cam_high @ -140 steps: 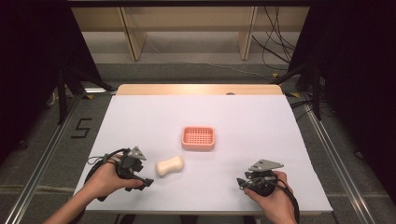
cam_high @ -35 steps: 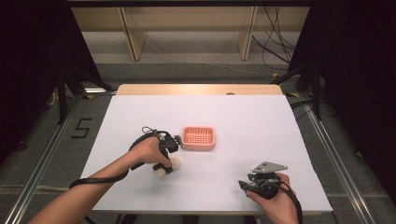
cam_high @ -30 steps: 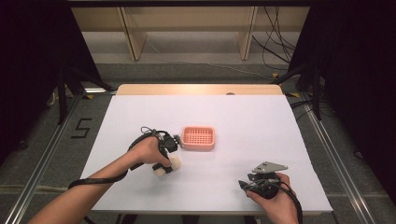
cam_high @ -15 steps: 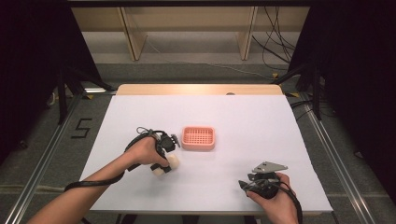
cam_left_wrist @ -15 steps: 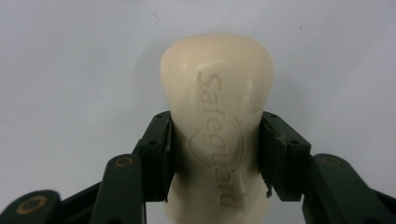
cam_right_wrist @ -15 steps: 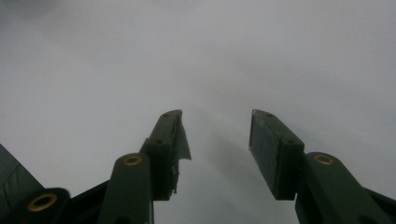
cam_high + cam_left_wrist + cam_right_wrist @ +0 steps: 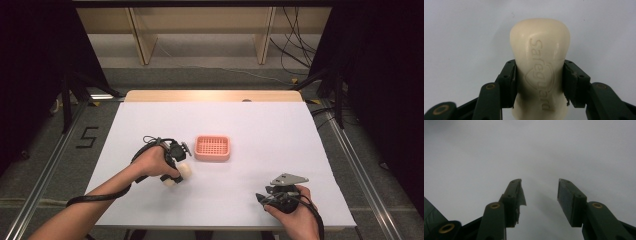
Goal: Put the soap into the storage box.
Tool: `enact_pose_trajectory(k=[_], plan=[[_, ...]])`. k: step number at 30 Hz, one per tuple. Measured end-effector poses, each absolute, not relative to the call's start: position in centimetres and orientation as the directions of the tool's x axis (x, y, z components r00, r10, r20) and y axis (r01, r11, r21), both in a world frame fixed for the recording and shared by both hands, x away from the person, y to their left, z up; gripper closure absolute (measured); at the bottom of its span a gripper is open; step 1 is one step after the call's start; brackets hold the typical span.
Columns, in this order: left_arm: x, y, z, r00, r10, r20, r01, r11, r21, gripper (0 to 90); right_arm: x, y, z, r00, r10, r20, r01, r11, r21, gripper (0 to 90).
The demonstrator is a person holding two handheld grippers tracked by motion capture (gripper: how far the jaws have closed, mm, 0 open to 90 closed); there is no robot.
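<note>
1. Since 4.7 s ago the left gripper [image 7: 176, 165] has travelled from the table's near-left part toward the middle, and the soap bar [image 7: 181, 172] has shifted slightly with it.
2. Its jaws pinch the soap bar [image 7: 540, 62] at the narrow waist, pads pressed against both sides; the left gripper view reveals embossed "Safeguard" lettering, unreadable from the high view.
3. From above, the soap sits just near-left of the pink basket [image 7: 212, 148], apart from it.
4. Jaws of the right gripper [image 7: 539, 192] stand apart with nothing between, over bare white table [image 7: 280, 130]; a torn pad edge shows there.
5. That right gripper [image 7: 279, 192] rests near the table's near-right corner.
</note>
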State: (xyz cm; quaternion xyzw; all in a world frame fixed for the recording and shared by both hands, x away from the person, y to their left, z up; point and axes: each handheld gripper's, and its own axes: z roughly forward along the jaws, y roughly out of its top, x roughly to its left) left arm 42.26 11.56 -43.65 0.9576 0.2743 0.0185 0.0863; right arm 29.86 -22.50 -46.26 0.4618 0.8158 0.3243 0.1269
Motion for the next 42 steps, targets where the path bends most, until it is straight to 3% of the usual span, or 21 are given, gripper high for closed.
enact_pose_trajectory(k=[24,42], plan=[[42.2,11.6,-42.9,0.833,0.552,0.033,0.516,-0.798,0.313,49.6,29.9,-22.6,-46.3,-0.549,0.833,0.073,0.653,0.373,0.659,54.5],[42.4,11.4,-42.4,0.836,0.546,0.058,0.491,-0.791,0.364,49.6,29.7,-22.6,-46.1,-0.534,0.841,0.083,0.664,0.356,0.658,54.1]])
